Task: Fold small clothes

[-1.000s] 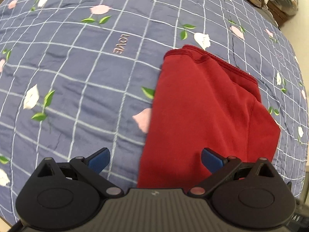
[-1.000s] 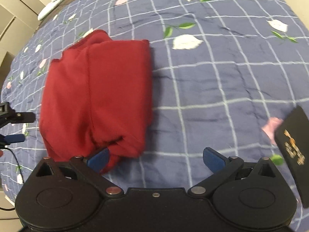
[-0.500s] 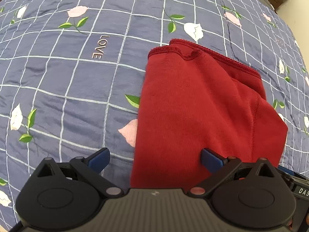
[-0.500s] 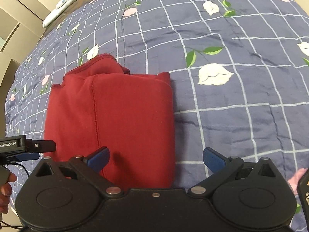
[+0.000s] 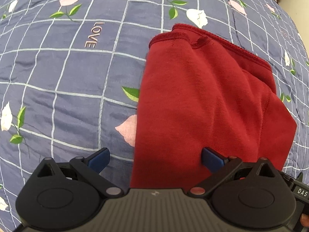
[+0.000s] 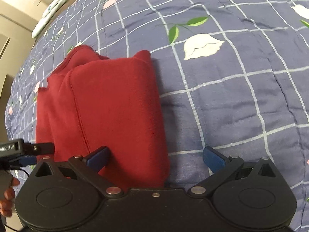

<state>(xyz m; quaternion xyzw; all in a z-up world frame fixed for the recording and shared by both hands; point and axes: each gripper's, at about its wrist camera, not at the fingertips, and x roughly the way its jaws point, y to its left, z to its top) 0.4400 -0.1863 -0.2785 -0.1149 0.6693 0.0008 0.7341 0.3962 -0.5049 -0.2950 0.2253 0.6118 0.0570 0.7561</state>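
1. Jaws of the left gripper [image 5: 155, 157] stand spread wide and grasp nothing; one blue fingertip [image 5: 212, 159] hangs over the near part of the red garment [image 5: 202, 104], the other over the bedspread [image 5: 58, 81] just beside the garment's left edge.
2. Jaws of the right gripper [image 6: 155, 158] are likewise released, holding nothing; one blue fingertip [image 6: 98, 157] sits above the near right part of the red garment [image 6: 108, 112], the other above bare bedspread [image 6: 241, 100] to the garment's right. Whether either gripper touches the cloth cannot be told.
3. At the lower left edge of the right wrist view, beside the garment's near left corner, the tip of the left gripper shows, with a few fingers of the person's hand [image 6: 7, 195] below it.
4. Folded into a rough rectangle, the red garment lies flat on the bedspread. A stitched seam runs lengthwise along it, nearer its right side in the left wrist view.
5. At the garment's far end, a ribbed hem [image 5: 212, 38] and layered edges show.
6. To the garment's left, a pink flower [image 5: 128, 130] and a green leaf [image 5: 132, 92] are printed right at its edge, partly covered.
7. Farther to the garment's left, the word LOVE [image 5: 92, 35] is stitched on the blue grid-patterned bedspread.
8. Beyond the garment's far end, a white flower [image 5: 197, 17] lies close to the hem.
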